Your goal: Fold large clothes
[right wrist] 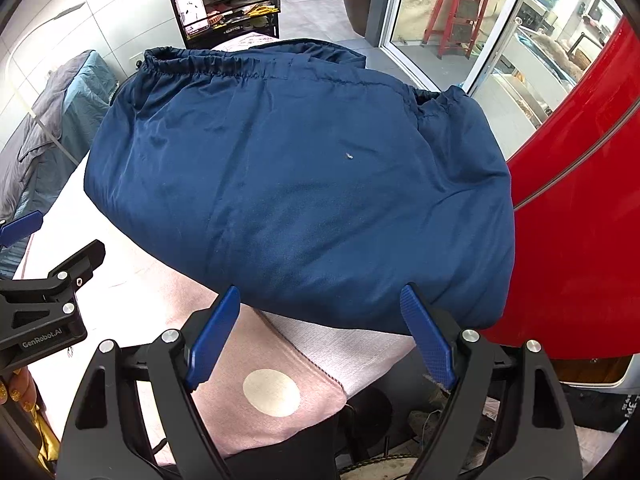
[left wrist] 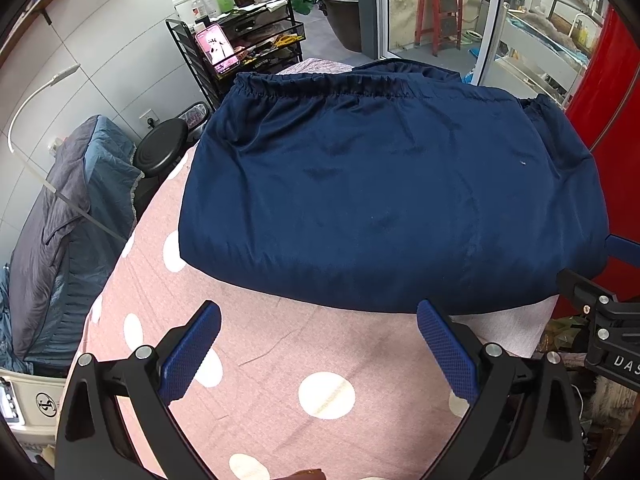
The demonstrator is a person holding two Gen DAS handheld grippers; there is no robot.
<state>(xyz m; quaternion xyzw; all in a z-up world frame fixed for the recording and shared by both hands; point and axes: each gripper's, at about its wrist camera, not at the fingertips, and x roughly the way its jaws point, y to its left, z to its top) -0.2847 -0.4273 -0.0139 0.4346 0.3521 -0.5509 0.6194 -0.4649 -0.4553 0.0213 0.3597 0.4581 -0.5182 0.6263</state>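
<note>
Though puffy, navy garment (left wrist: pixel 384 200) folded flat

A folded garment (left wrist: pixel 384 184) is lying on a covered table (left wrist: pixel 280 380), filling its far half. The left gripper (left wrist: pixel 318 322) is hovering at the garment's 6 o'clock edge, the right gripper (right wrist: pixel 320 308) beside it at 4 o'clock. A shelf cart (left wrist: pixel 256 40) is standing beyond at 11 o'clock, a stool (left wrist: pixel 160 148) at 9 o'clock.
</note>
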